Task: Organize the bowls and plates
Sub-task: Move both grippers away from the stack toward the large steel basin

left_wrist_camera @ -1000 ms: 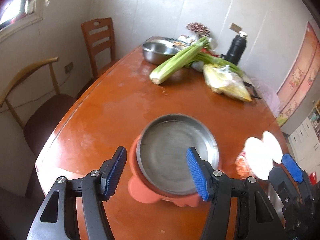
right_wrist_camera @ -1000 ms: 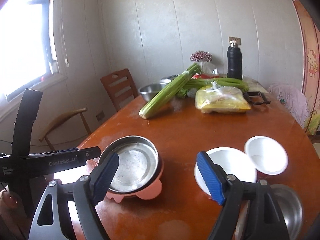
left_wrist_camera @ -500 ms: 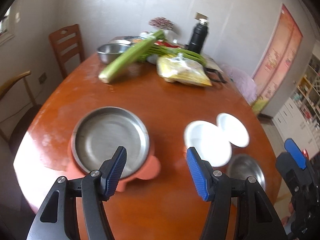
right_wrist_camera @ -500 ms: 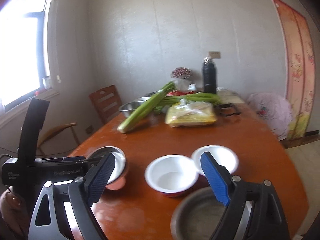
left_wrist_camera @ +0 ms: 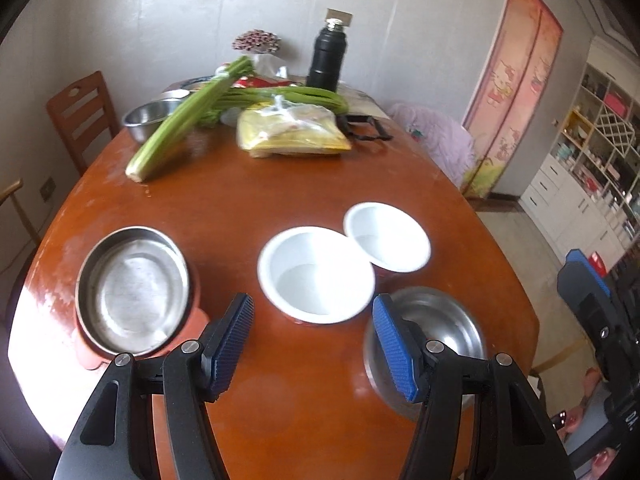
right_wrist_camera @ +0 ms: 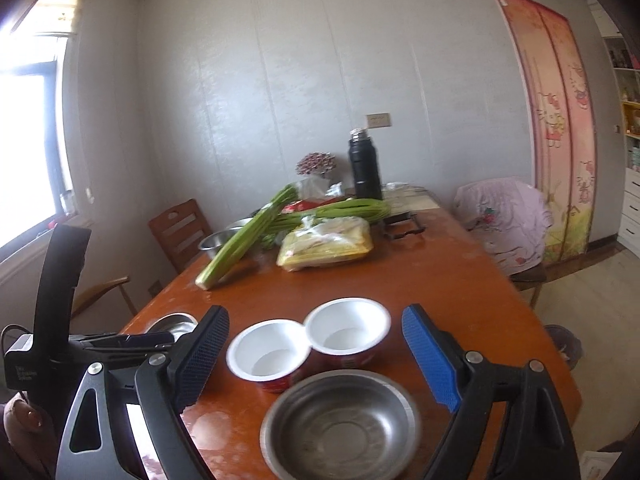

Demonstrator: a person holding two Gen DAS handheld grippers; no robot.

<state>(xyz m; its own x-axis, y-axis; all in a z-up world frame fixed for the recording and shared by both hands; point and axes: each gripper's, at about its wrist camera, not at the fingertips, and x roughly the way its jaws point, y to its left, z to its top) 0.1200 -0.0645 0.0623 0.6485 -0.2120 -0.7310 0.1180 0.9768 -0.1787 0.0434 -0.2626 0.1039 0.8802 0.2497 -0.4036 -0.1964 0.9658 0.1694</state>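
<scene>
On the table (left_wrist_camera: 280,200) our left gripper (left_wrist_camera: 312,344) and right gripper (right_wrist_camera: 316,356) hung wide apart and empty; we judged the white bowl (left_wrist_camera: 316,276) at twelve o'clock best pinched squarely by its rim.

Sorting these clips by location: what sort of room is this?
Most likely a home dining room. A wooden dining table with a chair carries celery, a black thermos and bowls, and shelving with household items stands off to one side.
</scene>
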